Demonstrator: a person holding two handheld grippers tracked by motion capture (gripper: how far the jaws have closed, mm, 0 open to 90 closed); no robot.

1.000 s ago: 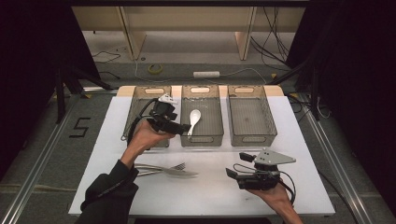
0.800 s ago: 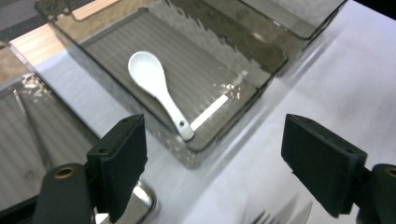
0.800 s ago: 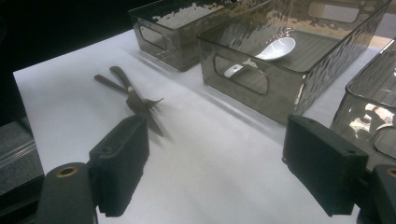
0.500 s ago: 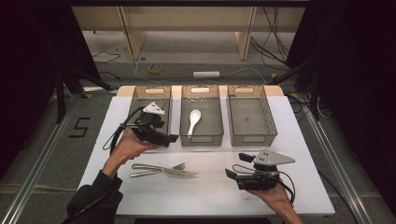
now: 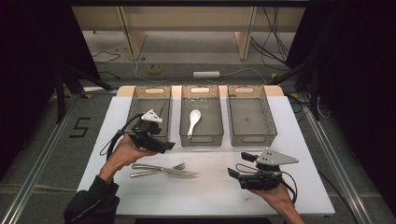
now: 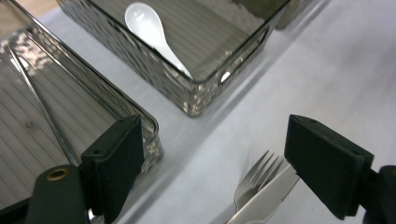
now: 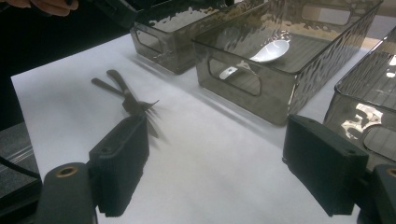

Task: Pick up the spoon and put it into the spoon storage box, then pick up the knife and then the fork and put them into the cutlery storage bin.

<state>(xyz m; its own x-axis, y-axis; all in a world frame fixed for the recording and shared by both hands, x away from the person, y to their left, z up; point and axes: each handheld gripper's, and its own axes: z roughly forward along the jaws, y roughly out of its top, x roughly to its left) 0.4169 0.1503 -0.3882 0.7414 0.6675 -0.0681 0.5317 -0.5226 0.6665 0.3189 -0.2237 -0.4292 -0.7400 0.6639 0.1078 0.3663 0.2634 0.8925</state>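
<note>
A metal fork (image 5: 176, 168) and knife (image 5: 144, 173) lie side by side on the white table (image 5: 215, 196), in front of three clear smoky bins. A white spoon (image 5: 193, 121) rests in the middle bin (image 5: 201, 140). My left gripper (image 5: 164, 145) hovers open at the left bin's (image 5: 150, 93) near corner, just above the cutlery. In its own view the left gripper (image 6: 224, 163) frames the fork (image 6: 254, 179) tines and knife (image 6: 266, 200) tip. My right gripper (image 5: 239, 164) is held open low over the table's front right. In its view the right gripper (image 7: 215, 172) faces the fork (image 7: 135, 105) and spoon (image 7: 271, 50).
The right bin (image 5: 250, 135) stands beside the middle one with nothing visible in it. A thin stick-like shape shows on the left bin's floor (image 6: 42, 112). Bare white table lies between the two grippers. Beyond the bins are the floor, cables and a tape roll (image 5: 155, 68).
My left gripper has drawn back from beside the middle bin, toward the person and slightly left. The spoon, fork, knife and right gripper have stayed put.
</note>
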